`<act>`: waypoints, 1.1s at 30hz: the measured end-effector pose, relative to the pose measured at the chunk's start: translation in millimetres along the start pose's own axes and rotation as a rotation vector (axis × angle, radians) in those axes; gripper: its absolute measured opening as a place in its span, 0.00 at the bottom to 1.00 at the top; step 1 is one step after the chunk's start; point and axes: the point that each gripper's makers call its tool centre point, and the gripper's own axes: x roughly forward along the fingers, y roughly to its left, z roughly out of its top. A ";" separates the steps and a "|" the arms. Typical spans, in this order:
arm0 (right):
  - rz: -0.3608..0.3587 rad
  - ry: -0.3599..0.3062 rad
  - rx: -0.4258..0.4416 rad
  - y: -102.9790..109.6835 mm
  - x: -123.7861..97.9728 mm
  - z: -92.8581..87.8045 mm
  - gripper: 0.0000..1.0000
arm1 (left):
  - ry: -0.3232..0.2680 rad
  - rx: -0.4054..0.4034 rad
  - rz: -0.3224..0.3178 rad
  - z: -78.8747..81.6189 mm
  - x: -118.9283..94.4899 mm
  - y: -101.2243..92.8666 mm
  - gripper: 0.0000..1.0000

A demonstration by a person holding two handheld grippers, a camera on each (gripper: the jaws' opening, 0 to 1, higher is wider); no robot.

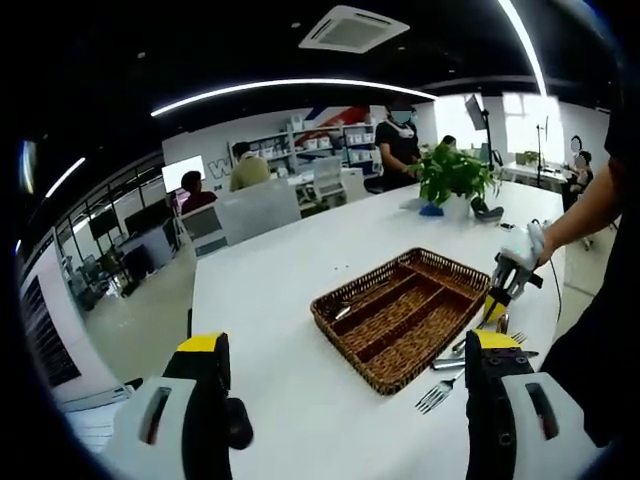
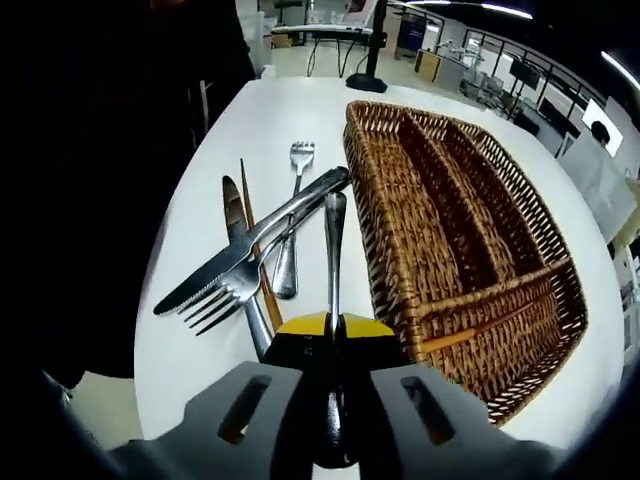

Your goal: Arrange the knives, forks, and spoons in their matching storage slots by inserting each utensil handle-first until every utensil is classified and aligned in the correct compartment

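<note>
A brown wicker tray [image 1: 385, 375] with long slots sits on the white table [image 1: 280, 270]. In the left gripper view my left gripper [image 1: 348, 345] is open, held above the table in front of the tray. My right gripper [image 1: 497, 300], held by a gloved hand, is just right of the tray over loose cutlery [image 1: 450, 385]. In the right gripper view my right gripper [image 2: 335, 325] is shut on a slim metal utensil [image 2: 335, 240]; its handle points forward along the tray's left wall [image 2: 372, 200], its head hidden between the jaws. A knife [image 2: 225, 268] and forks [image 2: 299, 158] lie left.
A wooden stick [image 2: 478, 327] lies in the tray's short cross slot; another [image 2: 250, 215] lies among the loose cutlery. A potted plant [image 1: 452, 175] stands at the table's far end. The person's dark clothing [image 2: 100, 200] borders the table edge. People, chairs and shelves stand beyond.
</note>
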 end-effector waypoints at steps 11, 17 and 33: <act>-0.025 -0.066 -0.049 -18.0 -40.1 46.2 0.00 | -0.007 0.006 -0.004 4.1 2.2 -1.6 1.00; -0.026 -0.068 -0.096 -20.5 -54.9 65.8 0.00 | -0.006 -0.009 -0.010 3.7 2.4 -3.3 1.00; -0.054 -0.065 -0.114 -39.3 -110.6 119.4 0.00 | -0.006 -0.047 -0.036 -3.8 6.0 -2.5 1.00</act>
